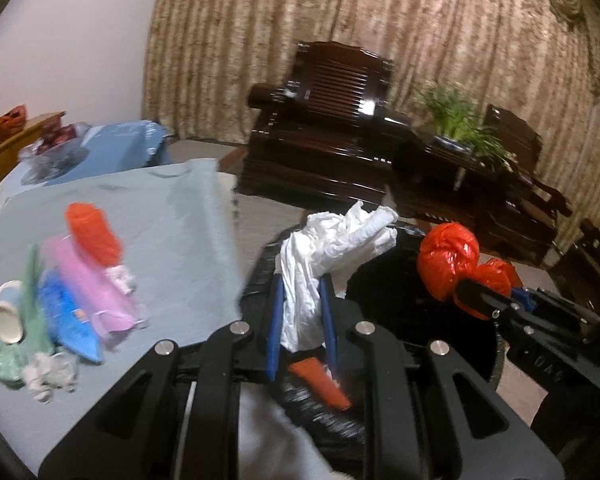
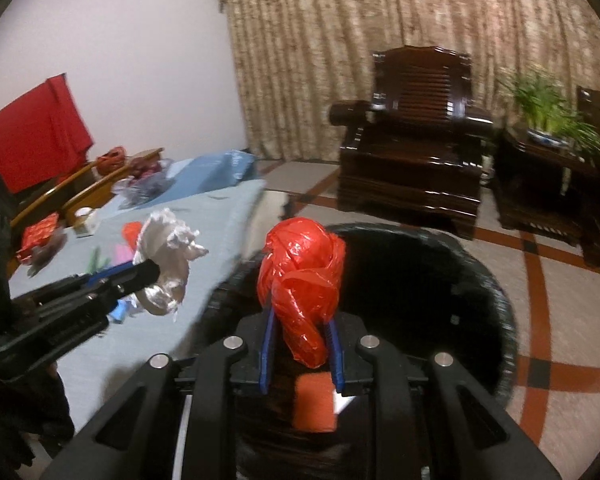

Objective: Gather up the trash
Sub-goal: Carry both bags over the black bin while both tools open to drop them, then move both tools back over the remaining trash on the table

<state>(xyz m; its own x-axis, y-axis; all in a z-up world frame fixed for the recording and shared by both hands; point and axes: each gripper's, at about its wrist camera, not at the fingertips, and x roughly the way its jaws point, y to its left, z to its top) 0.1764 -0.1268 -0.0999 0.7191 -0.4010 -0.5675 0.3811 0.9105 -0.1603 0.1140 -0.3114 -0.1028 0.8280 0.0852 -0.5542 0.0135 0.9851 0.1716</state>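
My left gripper (image 1: 302,312) is shut on a crumpled white plastic wad (image 1: 336,244), held over the black lined trash bin (image 1: 400,304). My right gripper (image 2: 302,340) is shut on a knotted red plastic bag (image 2: 300,276) above the same bin (image 2: 500,300). Each gripper shows in the other's view: the right gripper (image 1: 474,294) with the red bag (image 1: 446,260), the left gripper (image 2: 150,272) with the white wad (image 2: 168,252). An orange scrap (image 2: 314,404) lies inside the bin. On the table (image 1: 172,232) remain an orange bag (image 1: 92,232), a pink wrapper (image 1: 88,284), a blue wrapper (image 1: 68,320), a white cup (image 1: 6,316) and crumpled tissue (image 1: 48,376).
The bin stands on the tiled floor (image 2: 560,320) by the table's right edge. Behind it are a dark wooden armchair (image 2: 412,148) and a side table with a potted plant (image 2: 544,112), before a curtain. A glass bowl (image 1: 52,152) sits on a farther blue-covered table.
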